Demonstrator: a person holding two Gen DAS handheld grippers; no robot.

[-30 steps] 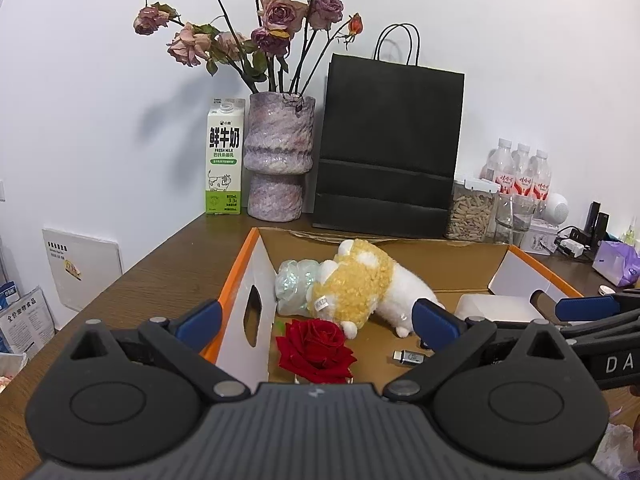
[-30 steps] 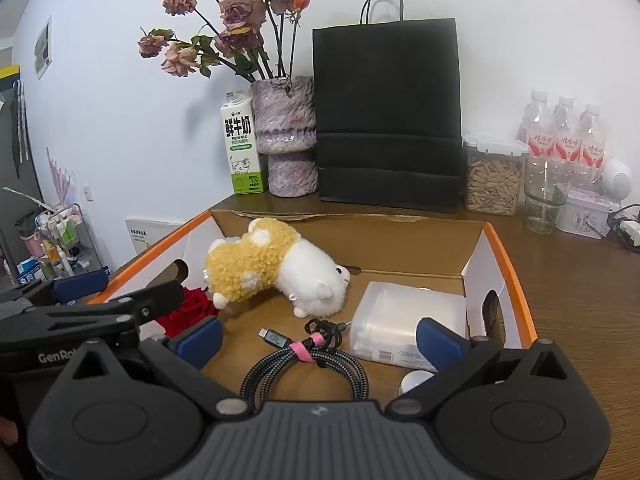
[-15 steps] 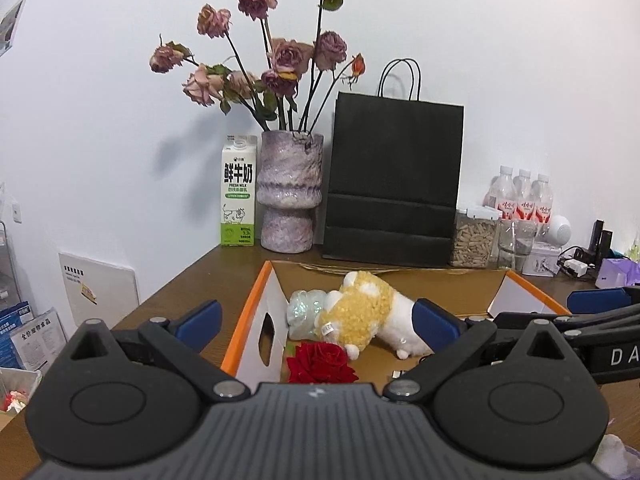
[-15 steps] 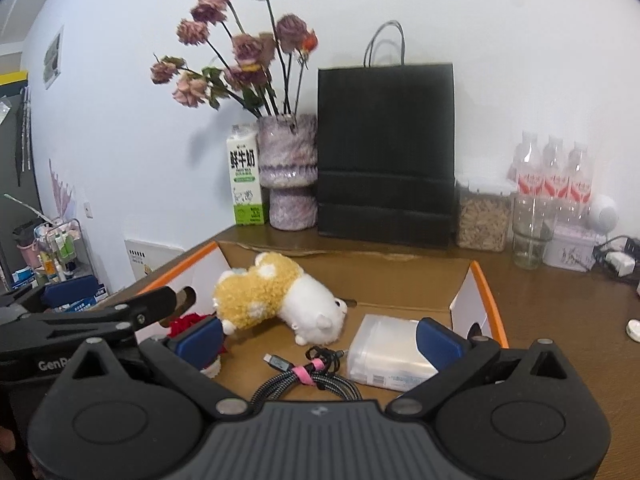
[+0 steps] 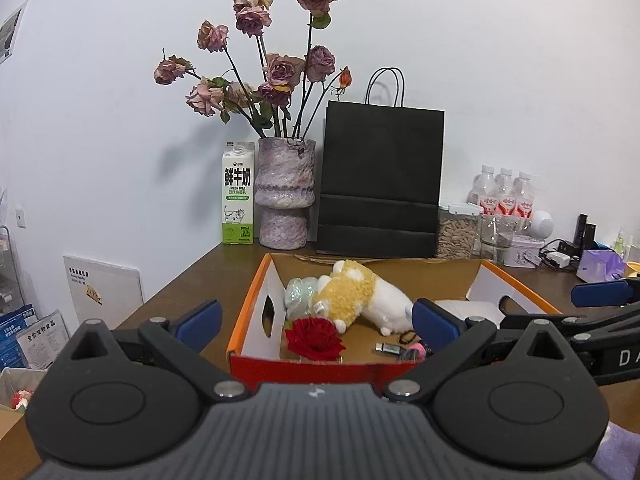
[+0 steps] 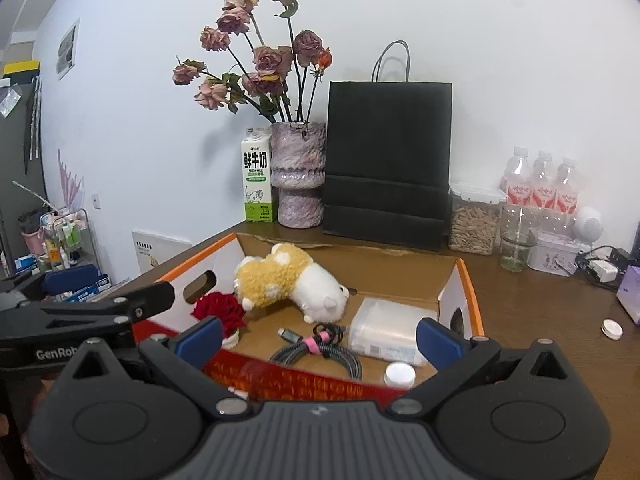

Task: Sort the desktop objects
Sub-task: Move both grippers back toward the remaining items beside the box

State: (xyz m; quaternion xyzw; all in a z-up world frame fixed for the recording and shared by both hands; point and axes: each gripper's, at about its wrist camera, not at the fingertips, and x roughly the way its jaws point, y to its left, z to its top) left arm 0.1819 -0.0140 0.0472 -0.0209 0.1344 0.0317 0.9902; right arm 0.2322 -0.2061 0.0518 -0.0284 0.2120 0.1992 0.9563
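At 12 o'clock from both wrist cameras sits the open cardboard box [image 6: 466,280], already holding the plush toy [image 6: 292,280], red rose [image 6: 220,308], bundled cable [image 6: 316,350], clear plastic case [image 6: 392,330] and a small white lid [image 6: 400,374]. Left gripper [image 5: 316,320]: fingers wide apart, nothing between them, held above the box's near wall. Right gripper [image 6: 318,338]: fingers likewise spread and empty, at the near wall over the cable. One loose item remains visible on the desk [image 6: 560,320] – a small white cap [image 6: 612,328], lying at roughly 3 o'clock of the right gripper, just outside the box's right wall. It is round, so no long axis to align with. Judgement: the right hand is clearly nearer; the left would have to cross the whole box. Coming move likely a swing toward 3 o'clock – cap is low and flat, so pinching it off the wood may be fiddly
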